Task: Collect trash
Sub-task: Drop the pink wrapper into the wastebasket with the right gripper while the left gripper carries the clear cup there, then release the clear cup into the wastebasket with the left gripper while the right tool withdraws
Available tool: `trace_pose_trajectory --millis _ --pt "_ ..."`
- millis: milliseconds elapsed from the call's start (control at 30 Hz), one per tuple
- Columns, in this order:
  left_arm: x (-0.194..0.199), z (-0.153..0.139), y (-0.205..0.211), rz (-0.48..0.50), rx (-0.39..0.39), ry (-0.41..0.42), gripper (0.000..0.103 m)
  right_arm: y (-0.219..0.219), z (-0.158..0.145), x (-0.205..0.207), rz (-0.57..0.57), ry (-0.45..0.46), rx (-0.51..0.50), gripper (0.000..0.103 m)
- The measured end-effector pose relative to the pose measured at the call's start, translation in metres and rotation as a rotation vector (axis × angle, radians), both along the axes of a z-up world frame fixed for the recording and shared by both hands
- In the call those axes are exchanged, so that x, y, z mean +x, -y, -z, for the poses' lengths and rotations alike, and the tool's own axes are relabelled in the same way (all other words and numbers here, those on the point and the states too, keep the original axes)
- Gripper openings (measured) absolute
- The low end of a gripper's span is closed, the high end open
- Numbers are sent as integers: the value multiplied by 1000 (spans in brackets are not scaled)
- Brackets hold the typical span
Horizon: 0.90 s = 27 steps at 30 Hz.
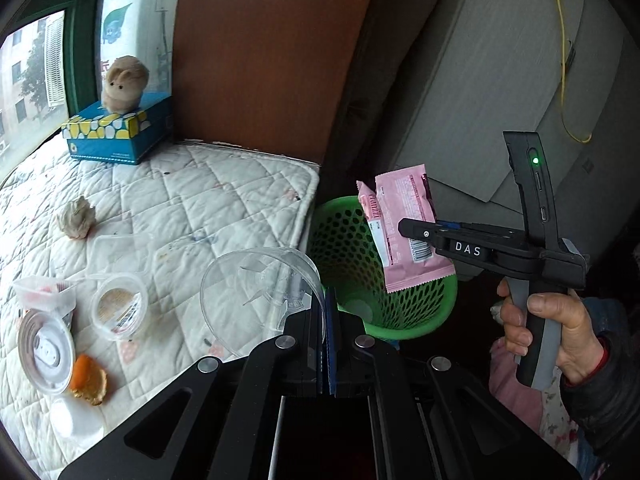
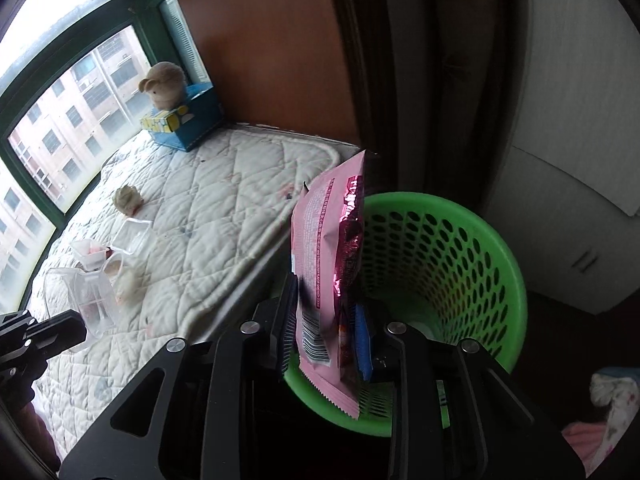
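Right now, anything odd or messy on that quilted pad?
Yes. Trash litters the quilted pad: a crumpled tissue, an orange peel, and clear cups and lids near its front edge. A plush toy sits atop the tissue box, an unusual perch.

Wrist views; shared green basket (image 1: 404,312)
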State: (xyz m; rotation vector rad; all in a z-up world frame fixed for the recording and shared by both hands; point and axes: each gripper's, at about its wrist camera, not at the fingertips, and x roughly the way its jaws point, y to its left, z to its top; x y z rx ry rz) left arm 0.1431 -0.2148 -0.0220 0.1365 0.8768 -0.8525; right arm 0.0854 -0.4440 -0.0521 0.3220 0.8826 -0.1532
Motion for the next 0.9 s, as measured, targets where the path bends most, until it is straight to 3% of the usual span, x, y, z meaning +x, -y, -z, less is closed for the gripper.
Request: trace_pose_trajectory --millis 33,100,300,433,900 --pt "0 1 6 10 3 1 2 6 2 -2 11 -5 3 42" --pt "2 3 18 28 10 0 2 15 6 -5 36 -11 -10 48" --pt "9 14 55 73 28 -18 2 39 10 -18 72 -12 6 49" --pt "10 25 78 102 44 -42 2 51 7 -28 88 4 12 57" --pt "6 68 145 154 100 -130 5 84 7 -60 140 22 36 61"
